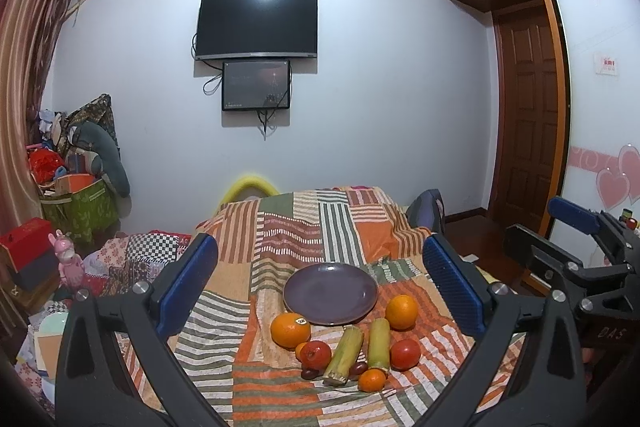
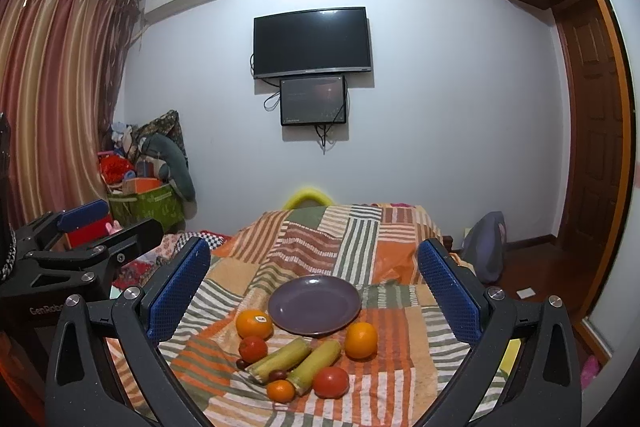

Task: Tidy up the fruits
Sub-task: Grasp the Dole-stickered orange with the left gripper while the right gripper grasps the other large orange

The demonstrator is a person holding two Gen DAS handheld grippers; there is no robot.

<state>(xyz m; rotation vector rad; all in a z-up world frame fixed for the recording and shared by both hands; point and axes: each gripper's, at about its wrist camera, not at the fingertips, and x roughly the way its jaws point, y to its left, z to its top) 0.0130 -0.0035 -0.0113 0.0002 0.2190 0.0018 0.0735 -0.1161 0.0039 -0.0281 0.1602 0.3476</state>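
Two hand-held grippers hover with jaws spread wide and nothing between them over a bed draped in a striped patchwork blanket (image 1: pixel 304 227): the left gripper (image 1: pixel 320 283) and the right gripper (image 2: pixel 314 281), each with blue textured pads.

Nearest lie a small orange tangerine (image 1: pixel 372 379) and dark red-brown dates (image 1: pixel 358 368), beside two pale green sugarcane segments (image 1: pixel 345 355) lying side by side. Flanking the cane are a red tomato on the left (image 1: pixel 316 353) and a red tomato on the right (image 1: pixel 405 354).

Just beyond sit a large orange bearing a sticker (image 1: pixel 290 329) and a second, plain orange (image 1: pixel 401 311), either side of an empty round purple ceramic plate (image 1: pixel 330 293). The stickered orange appears to touch the rim.

Farther back, a black wall-mounted television (image 1: pixel 258 26) hangs above a smaller dark screen (image 1: pixel 256 85).
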